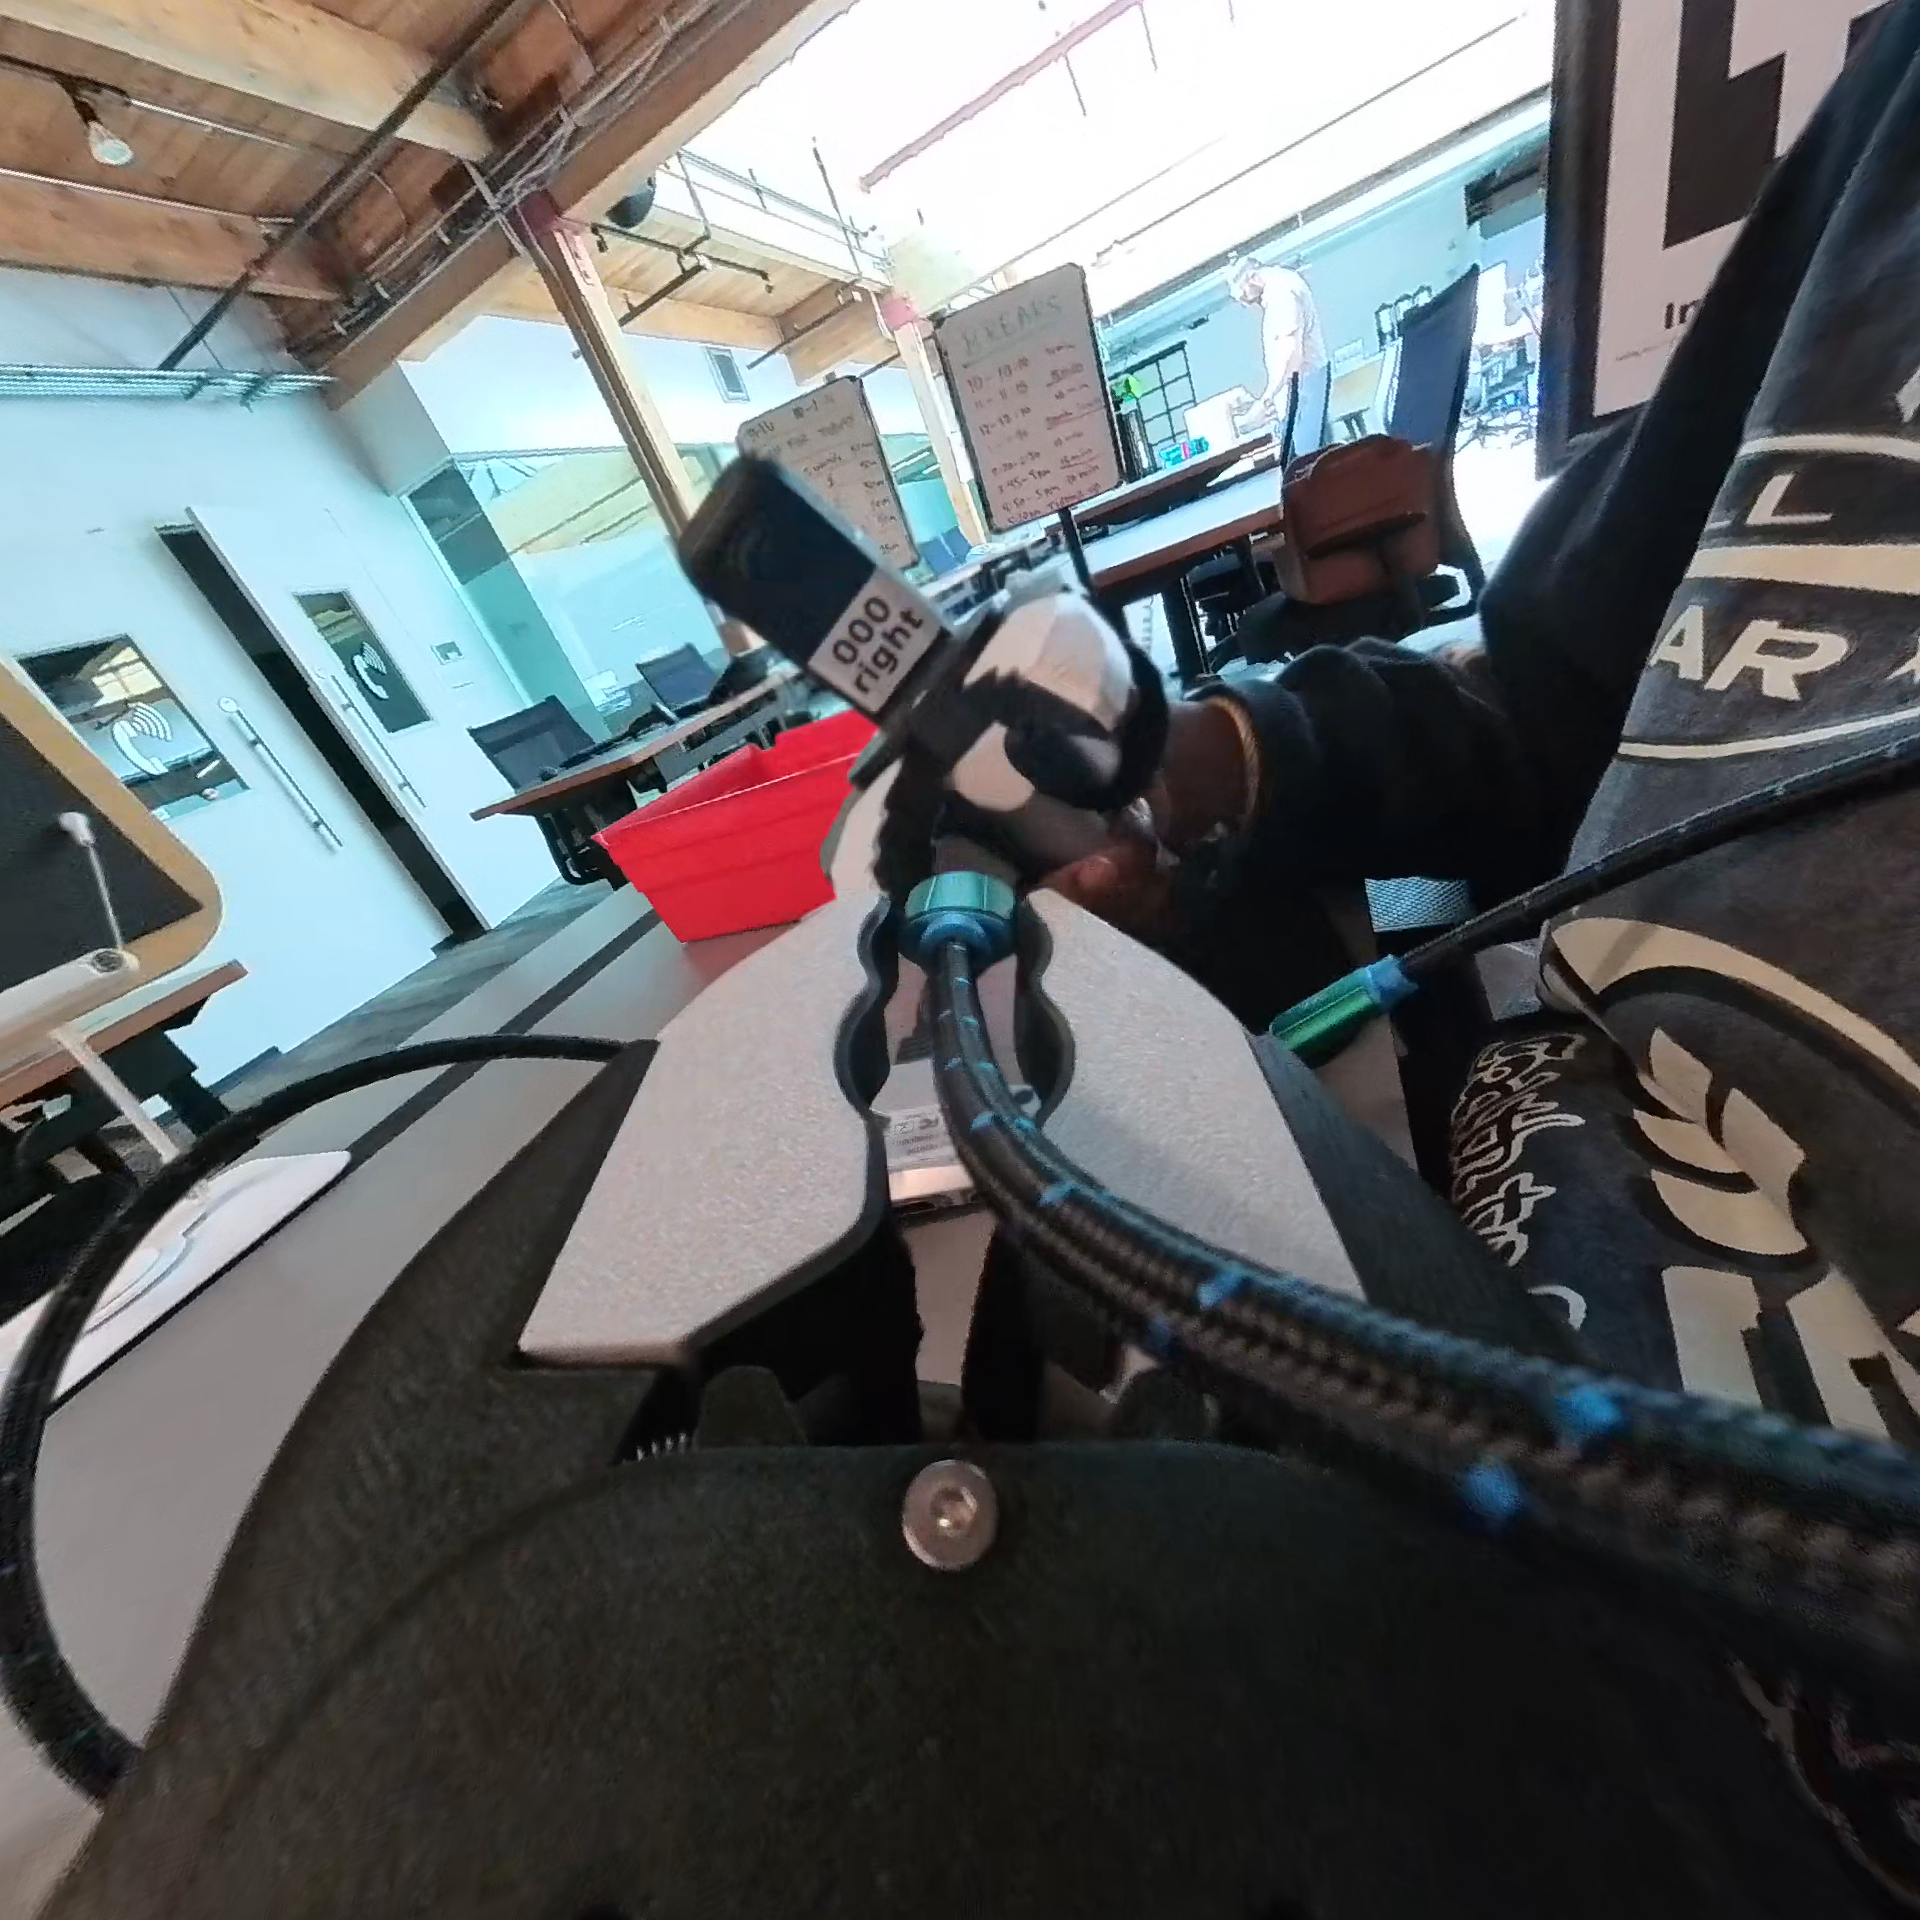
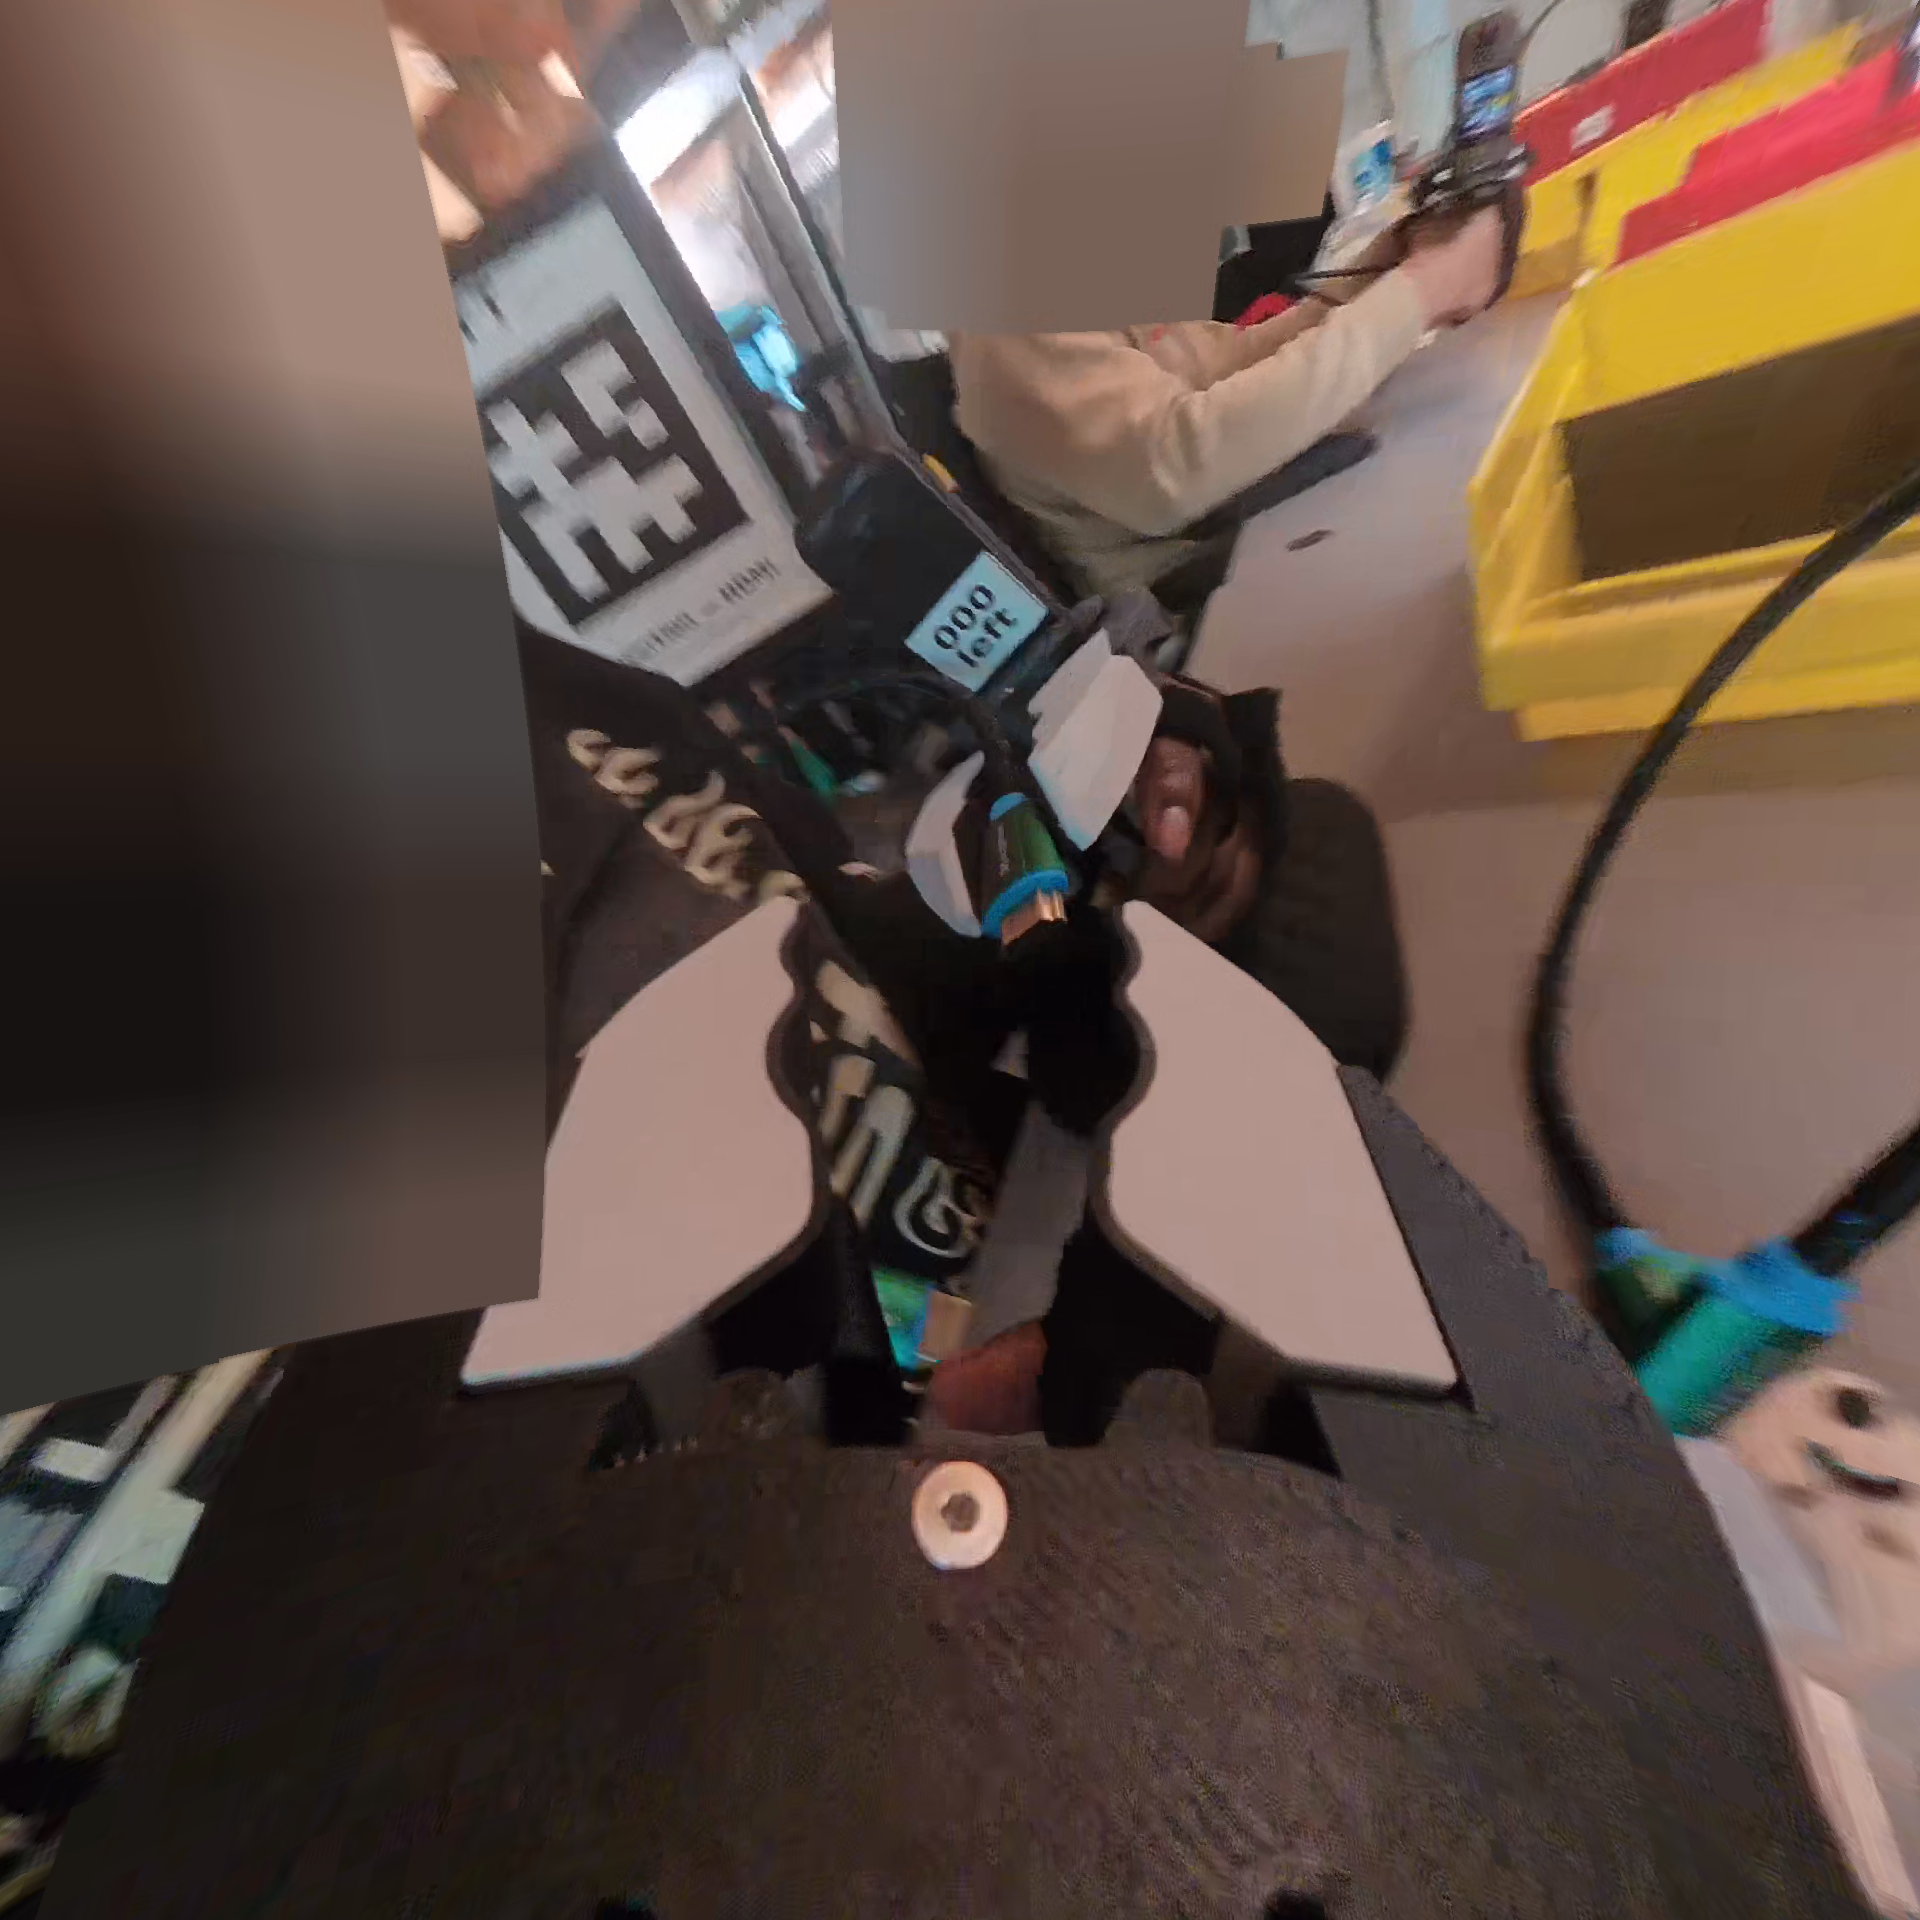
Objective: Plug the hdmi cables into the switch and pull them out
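My left gripper (image 1: pixel 956 940) is shut on an HDMI plug. Its blue rear collar (image 1: pixel 956 912) sits at the fingertips, and its braided black cable (image 1: pixel 1247 1278) runs back past the camera. In the right wrist view that plug (image 2: pixel 1023 868) is green and blue with a gold tip, held in the left gripper (image 2: pixel 1023 831) and pointing at my right gripper (image 2: pixel 961 920). The right gripper's jaws stand apart, tips on either side of the plug tip. A silver switch (image 1: pixel 920 1169) shows low in the gap between the left fingers. A grey slab (image 2: pixel 1029 1195) lies between the right fingers; I cannot tell whether they touch it.
A green plug (image 1: pixel 1330 1013) with its cable hangs at the right by the person's dark shirt (image 1: pixel 1714 727). Another teal plug (image 2: pixel 1714 1340) on a cable loop is blurred at the right. A red bin (image 1: pixel 748 842) stands on the grey table (image 1: pixel 312 1278). Yellow bins (image 2: pixel 1662 499) stand behind.
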The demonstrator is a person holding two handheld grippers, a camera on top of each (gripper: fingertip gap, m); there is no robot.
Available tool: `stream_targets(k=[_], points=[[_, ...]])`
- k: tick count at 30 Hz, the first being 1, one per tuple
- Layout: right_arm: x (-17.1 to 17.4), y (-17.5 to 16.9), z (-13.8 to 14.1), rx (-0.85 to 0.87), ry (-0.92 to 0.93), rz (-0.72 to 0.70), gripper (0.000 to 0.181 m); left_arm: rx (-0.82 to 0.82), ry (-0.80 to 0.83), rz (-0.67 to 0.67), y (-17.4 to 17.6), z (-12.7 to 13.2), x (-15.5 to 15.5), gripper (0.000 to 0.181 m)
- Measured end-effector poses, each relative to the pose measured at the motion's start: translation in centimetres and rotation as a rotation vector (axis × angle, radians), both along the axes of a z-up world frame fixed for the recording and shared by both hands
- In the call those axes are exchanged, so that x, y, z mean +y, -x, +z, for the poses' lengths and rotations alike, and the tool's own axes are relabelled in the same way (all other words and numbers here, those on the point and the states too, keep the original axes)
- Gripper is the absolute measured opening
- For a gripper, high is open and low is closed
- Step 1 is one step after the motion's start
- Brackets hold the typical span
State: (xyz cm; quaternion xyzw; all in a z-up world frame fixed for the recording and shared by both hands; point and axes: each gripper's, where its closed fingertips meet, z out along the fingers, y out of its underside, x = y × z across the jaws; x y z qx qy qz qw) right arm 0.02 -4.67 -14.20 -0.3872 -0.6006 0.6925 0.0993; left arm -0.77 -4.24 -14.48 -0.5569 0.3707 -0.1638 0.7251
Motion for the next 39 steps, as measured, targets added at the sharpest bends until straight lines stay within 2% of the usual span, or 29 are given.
stream_targets(k=[2,7,12,17,22,25,28,29,34,39], points=[[0.8,-0.2,-0.3,0.074,-0.187,-0.083,0.061,-0.005,0.006,0.008,0.1,0.0,0.1,0.021],[3.1,-0.8,-1.0,0.282,-0.56,-0.222,0.066,-0.062,0.011,0.06,1.2,0.5,0.6,0.021],[8.3,-2.1,-5.2,-0.007,-0.852,-0.277,0.062,-0.179,0.065,0.066,2.4,1.1,1.0,0.021],[10.6,-2.6,-9.7,-0.292,-1.037,-0.14,0.066,-0.205,0.095,0.063,2.7,1.0,1.2,0.021],[12.2,-2.2,-12.3,-0.48,-1.032,-0.011,0.067,-0.183,0.113,0.053,2.4,0.6,1.2,0.021],[12.4,-1.9,-13.3,-0.523,-1.006,0.022,0.066,-0.181,0.12,0.048,2.3,0.6,1.2,0.021],[12.0,-1.2,-13.1,-0.471,-0.958,-0.005,0.055,-0.178,0.122,0.047,2.3,0.5,1.2,0.021],[11.9,-1.0,-13.0,-0.445,-0.941,-0.013,0.039,-0.177,0.124,0.047,2.3,0.5,1.2,0.021],[10.9,-0.7,-12.5,-0.303,-0.877,-0.054,0.038,-0.161,0.138,0.038,2.1,0.2,1.2,0.021],[9.9,-1.0,-9.0,-0.127,-0.693,-0.119,0.037,-0.116,0.163,0.014,1.4,-0.5,1.1,0.021]])
